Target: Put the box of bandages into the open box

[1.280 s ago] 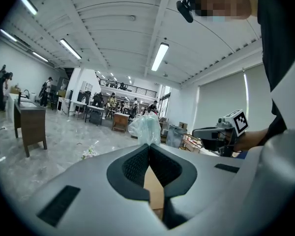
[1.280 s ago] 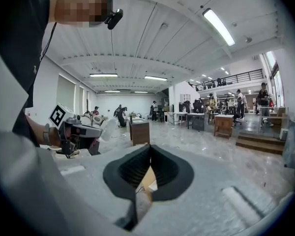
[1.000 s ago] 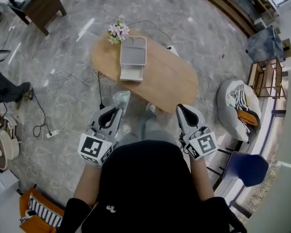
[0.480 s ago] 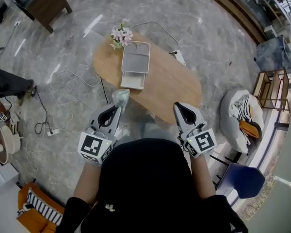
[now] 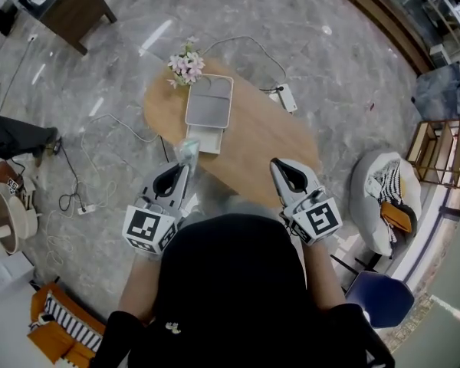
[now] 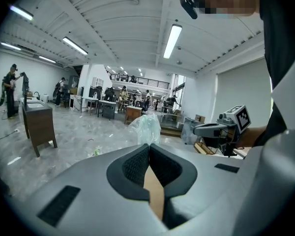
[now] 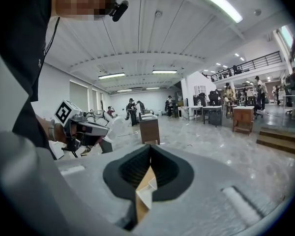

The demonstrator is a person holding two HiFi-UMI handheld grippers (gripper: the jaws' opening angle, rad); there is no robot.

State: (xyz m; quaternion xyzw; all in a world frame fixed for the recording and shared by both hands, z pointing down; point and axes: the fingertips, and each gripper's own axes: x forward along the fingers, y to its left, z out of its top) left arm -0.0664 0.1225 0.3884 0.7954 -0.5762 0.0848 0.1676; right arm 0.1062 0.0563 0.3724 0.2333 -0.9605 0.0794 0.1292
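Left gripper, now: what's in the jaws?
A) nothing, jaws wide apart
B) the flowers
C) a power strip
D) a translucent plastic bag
D: the left gripper has its jaws pressed together on a translucent plastic bag that sticks out past their tips.

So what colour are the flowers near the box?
The flowers are pale pink; clearest in head view.

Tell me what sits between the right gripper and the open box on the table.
Nothing but bare wooden table: in the head view, the stretch from the right gripper to the open box holds no object.
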